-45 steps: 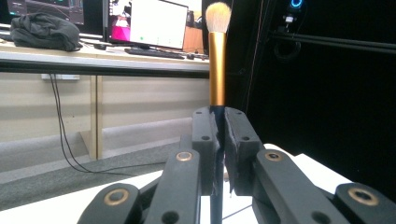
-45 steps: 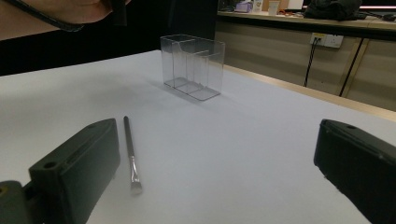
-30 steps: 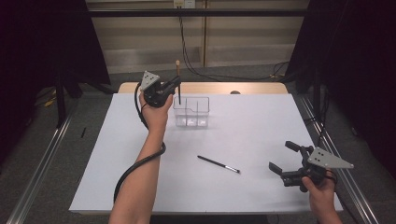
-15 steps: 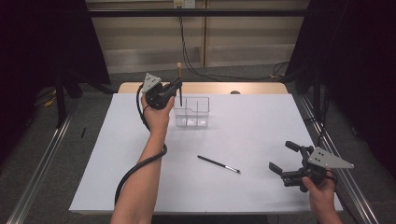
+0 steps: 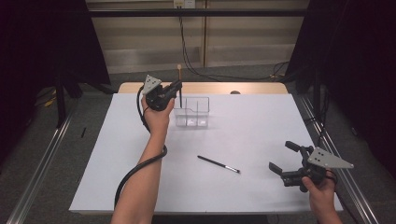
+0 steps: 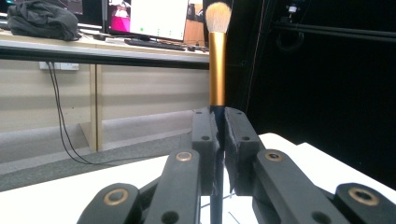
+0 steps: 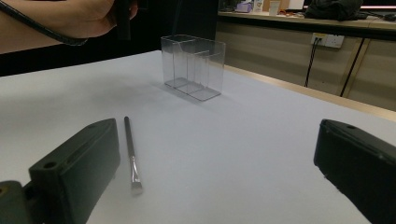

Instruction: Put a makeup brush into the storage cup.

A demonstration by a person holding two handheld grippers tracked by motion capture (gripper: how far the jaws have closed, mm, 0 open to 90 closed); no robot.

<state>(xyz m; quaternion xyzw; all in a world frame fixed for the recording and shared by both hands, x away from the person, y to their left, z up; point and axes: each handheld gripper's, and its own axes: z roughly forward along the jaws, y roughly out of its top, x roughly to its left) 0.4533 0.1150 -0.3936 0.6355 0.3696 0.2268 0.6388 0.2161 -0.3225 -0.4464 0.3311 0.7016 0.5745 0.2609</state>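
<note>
**Powder brush held upright over the clear organizer, nothing shifting**

Against the two earlier high-view pictures, almost nothing differs: both hands sit in the same spots, the left one raised at upper centre-left, the right one low at the bottom right. The slim brush on the table lies where it lay.

In the high view the left gripper (image 5: 176, 88) is clamped on a makeup brush (image 5: 179, 77) that stands upright, its pale tip topmost, just left of the clear acrylic organizer (image 5: 192, 112). Whether the brush's lower end is inside a compartment or beside the wall, I cannot tell from here. The right gripper (image 5: 283, 157) hovers near the table's right edge with its jaws spread wide and nothing between them. A thin eyeliner-type brush (image 5: 218, 164) lies flat on the white table (image 5: 261, 126), lower centre, well apart from the organizer.

The left gripper view adds what the overhead cannot: the brush's gold ferrule and soft cream bristles rising at top centre, and its dark handle pinched tightly between the two black pads (image 6: 204, 140).

The right gripper view, looking low across the table, shows the organizer's inner dividers and that its visible compartments hold nothing, with the thin brush lying lengthwise at lower left, bristle end nearest.
</note>
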